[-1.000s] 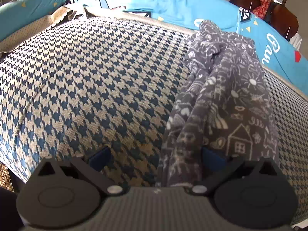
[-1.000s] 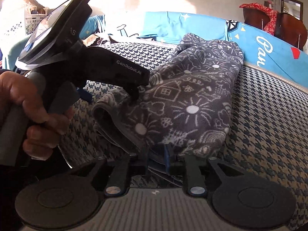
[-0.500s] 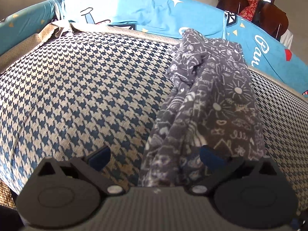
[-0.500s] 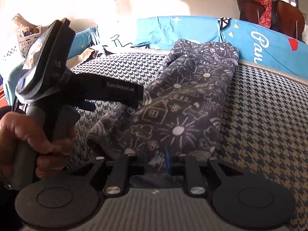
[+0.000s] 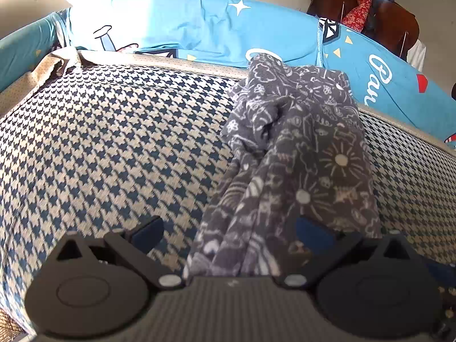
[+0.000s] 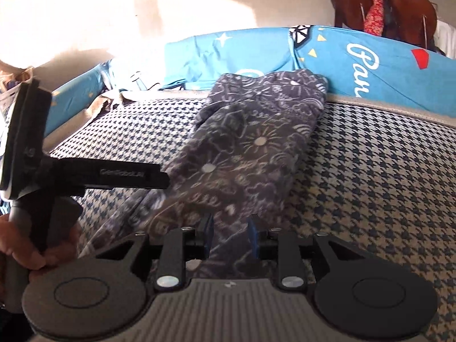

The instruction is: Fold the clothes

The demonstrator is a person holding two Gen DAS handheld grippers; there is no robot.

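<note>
Grey fleece garment (image 5: 299, 154), printed with white doodles, stretched long and narrow over the houndstooth bed cover (image 5: 114, 142), far end bunched against the blue cushion (image 5: 216, 31), near end drawn up toward both tongs. Long axis running straight away from the cameras. Left tongs (image 5: 228, 228) spread wide, near hem lying loose between the pads, right-hand pad over cloth, left-hand pad over bare cover; not clamped. Right tongs (image 6: 229, 228) part-way apart, cloth passing between the blue pads; grip or mere contact impossible to tell, blur hiding the edge. Both hands level at the near hem, left hand (image 6: 42, 245) just left of the right tongs. Likely needing both near corners pinched before any lift toward the far end.
</note>
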